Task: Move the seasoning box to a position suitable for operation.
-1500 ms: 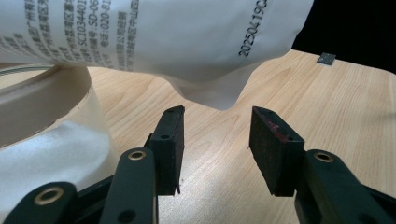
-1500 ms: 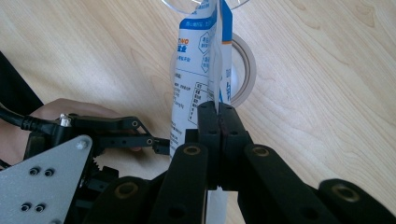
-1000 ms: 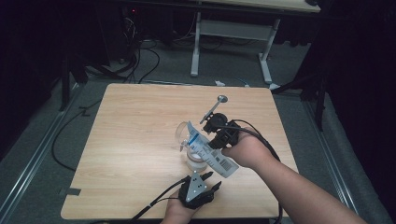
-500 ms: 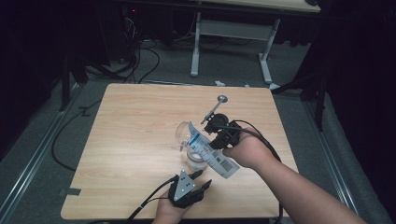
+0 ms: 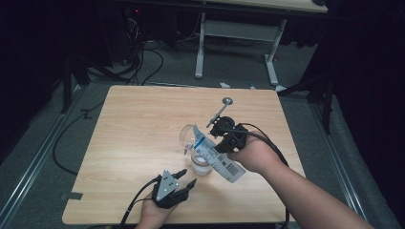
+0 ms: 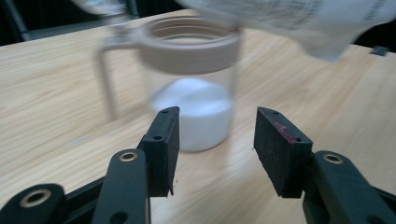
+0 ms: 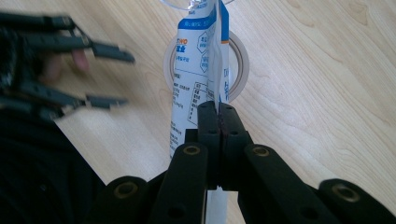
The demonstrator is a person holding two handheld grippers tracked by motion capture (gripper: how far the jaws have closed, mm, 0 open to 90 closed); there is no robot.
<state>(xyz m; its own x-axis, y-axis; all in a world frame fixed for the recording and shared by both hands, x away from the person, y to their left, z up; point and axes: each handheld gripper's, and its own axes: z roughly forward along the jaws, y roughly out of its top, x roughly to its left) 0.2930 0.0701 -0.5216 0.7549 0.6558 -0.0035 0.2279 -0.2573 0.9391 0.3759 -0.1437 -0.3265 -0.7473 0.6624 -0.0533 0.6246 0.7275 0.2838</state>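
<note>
A clear jar [image 5: 200, 164] with a beige rim [image 7: 240, 60] stands on the wooden table [image 5: 138, 124], white powder in its bottom [image 6: 196, 112], its clear lid [image 5: 187, 136] swung open. My right gripper [image 5: 224, 143] is shut on a white and blue packet [image 7: 196, 70], which is tilted with its end over the jar's mouth. My left gripper [image 5: 187, 177] sits near the front edge, left of the jar. Its jaws have just been opening, and nothing is between them [image 6: 215, 126]. The jar stands a little beyond its fingertips. The left gripper [image 7: 128, 79] looks blurred in the right gripper view.
A metal spoon [image 5: 224, 107] lies behind my right hand. The table's front edge [image 5: 215, 222] is close under my left hand. Cables [image 5: 143, 67] and another table's legs [image 5: 200, 47] are on the floor beyond.
My left gripper has slid left along the front edge, away from the jar, and its jaws stand a little wider. The right gripper and the packet have stayed in place.
</note>
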